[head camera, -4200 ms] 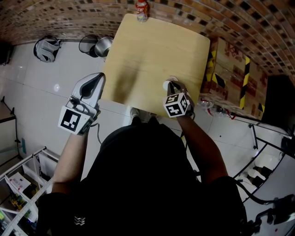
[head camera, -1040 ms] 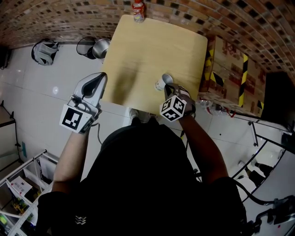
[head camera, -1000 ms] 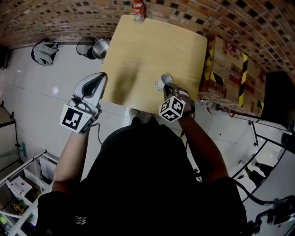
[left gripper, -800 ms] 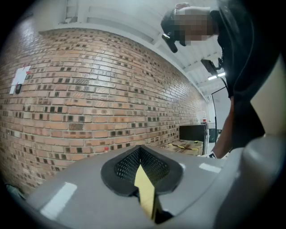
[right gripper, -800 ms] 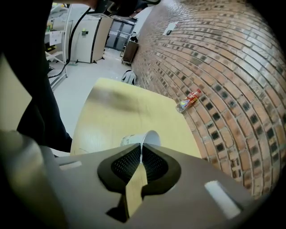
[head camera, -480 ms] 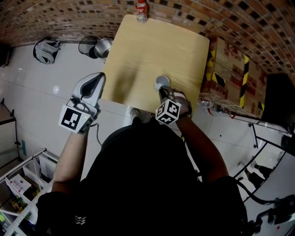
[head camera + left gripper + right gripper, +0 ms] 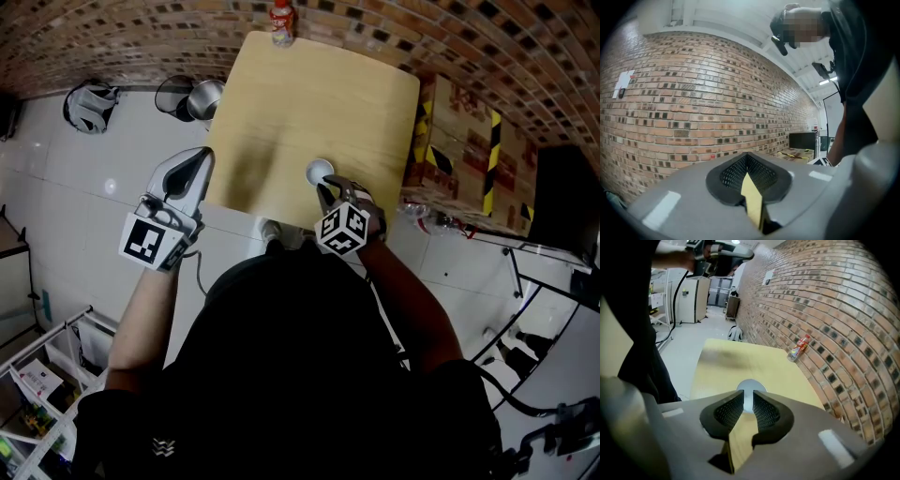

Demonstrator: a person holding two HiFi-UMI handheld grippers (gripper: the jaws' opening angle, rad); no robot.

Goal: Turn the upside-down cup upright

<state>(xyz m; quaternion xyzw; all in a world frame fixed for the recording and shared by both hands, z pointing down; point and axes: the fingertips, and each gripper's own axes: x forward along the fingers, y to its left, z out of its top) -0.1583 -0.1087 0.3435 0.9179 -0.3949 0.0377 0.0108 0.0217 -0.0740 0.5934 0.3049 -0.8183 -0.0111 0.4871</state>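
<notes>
One cup [image 7: 320, 172]: white and upright, mouth facing up. It sits on the table [image 7: 309, 94] close to the near edge, a bit right of that edge's middle.
Right gripper [image 7: 328, 190]: held over the near edge just behind the cup, tilted down at it. Its jaws are a narrow gap apart and opening. In the right gripper view the round rim sits right past the tips, with white showing through the gap. The pads don't look to be pressing on it.
Left gripper [image 7: 200, 157]: off the table's left edge by the near-left corner, out over the floor and pointing level. Jaws are together with nothing between them, pretty clear in the left gripper view.
Bottle [image 7: 280, 21]: red label, at the far edge near the far-left corner, right up by the brick wall [image 7: 693, 103].
Boxes [image 7: 455, 122]: cardboard with yellow-black tape, on the floor just beside the table's right edge.
Bins [image 7: 192, 92]: a couple of round ones on the floor off the far-left corner.
</notes>
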